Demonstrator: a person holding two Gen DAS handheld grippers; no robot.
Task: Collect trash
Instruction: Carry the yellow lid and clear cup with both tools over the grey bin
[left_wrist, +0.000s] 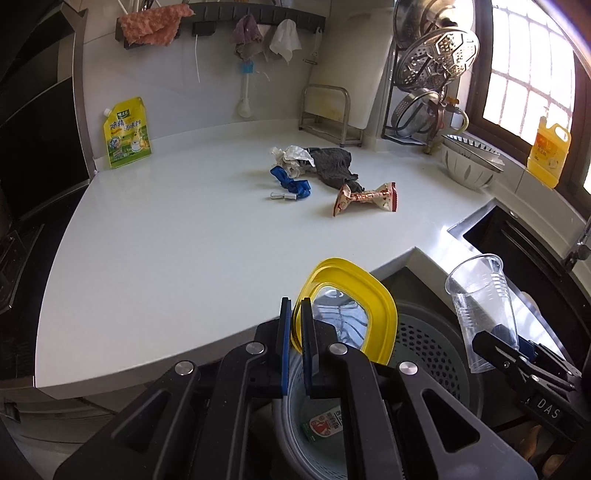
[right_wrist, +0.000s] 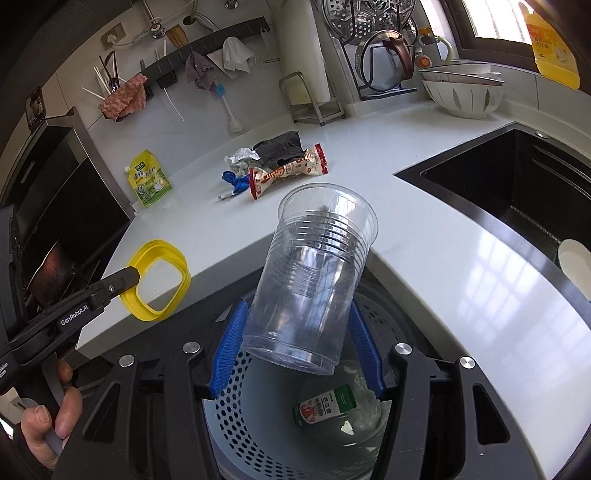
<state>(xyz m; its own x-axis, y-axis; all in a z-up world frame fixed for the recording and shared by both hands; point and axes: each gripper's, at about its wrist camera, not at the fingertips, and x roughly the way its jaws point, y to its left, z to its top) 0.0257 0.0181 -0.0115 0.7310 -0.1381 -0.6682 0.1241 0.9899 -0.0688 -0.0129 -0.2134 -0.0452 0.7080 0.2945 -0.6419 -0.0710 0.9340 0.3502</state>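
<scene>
My left gripper (left_wrist: 295, 310) is shut on a yellow-rimmed clear lid (left_wrist: 354, 302), held above the counter's front edge; the lid also shows in the right wrist view (right_wrist: 159, 278). My right gripper (right_wrist: 295, 321) is shut on a clear plastic cup (right_wrist: 314, 273), tilted above a grey perforated trash basket (right_wrist: 236, 417); the cup also shows in the left wrist view (left_wrist: 484, 306). The basket (left_wrist: 428, 343) holds a small green and red carton (right_wrist: 325, 406). On the counter lie a red snack wrapper (left_wrist: 365, 197), a blue strap (left_wrist: 290, 182), crumpled white paper (left_wrist: 291, 155) and a dark cloth (left_wrist: 334, 166).
A yellow-green pouch (left_wrist: 127, 133) leans on the wall at left. A black sink (right_wrist: 517, 192) lies at right, with stacked bowls (left_wrist: 471, 162), a yellow bottle (left_wrist: 548, 151) and a pot-lid rack (left_wrist: 428, 74) behind it. A black stove (left_wrist: 33, 155) is at far left.
</scene>
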